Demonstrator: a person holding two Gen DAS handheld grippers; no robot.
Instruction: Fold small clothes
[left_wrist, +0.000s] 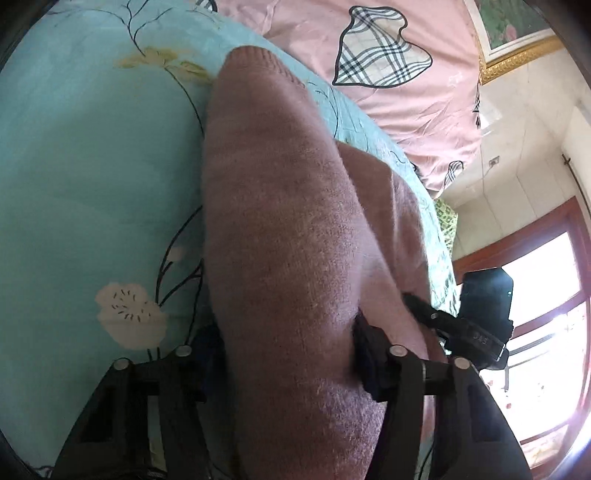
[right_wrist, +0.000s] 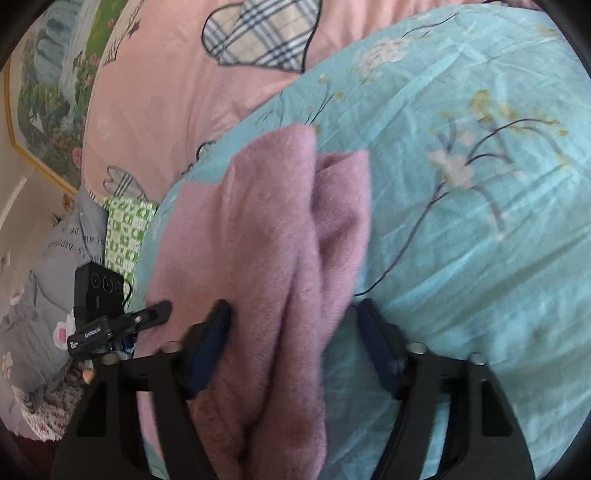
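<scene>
A pink knitted garment (left_wrist: 280, 229) hangs bunched over a teal floral bedsheet (left_wrist: 92, 184). My left gripper (left_wrist: 288, 350) has its fingers on either side of a thick fold of the garment, which fills the gap between them. In the right wrist view the same pink garment (right_wrist: 258, 240) runs up between the fingers of my right gripper (right_wrist: 295, 332), whose dark blue pads (right_wrist: 208, 343) stand wide apart around the cloth. The other gripper (right_wrist: 110, 325) shows at the left of that view, and in the left wrist view (left_wrist: 461, 332) at the right.
A pink duvet with plaid heart patches (left_wrist: 380, 48) lies beyond the teal sheet (right_wrist: 461, 221). A framed picture (right_wrist: 48, 92) hangs on the wall. A grey pillow (right_wrist: 33, 314) and a green patterned cloth (right_wrist: 125, 229) lie by the bed. A red-framed window (left_wrist: 546, 295) is at right.
</scene>
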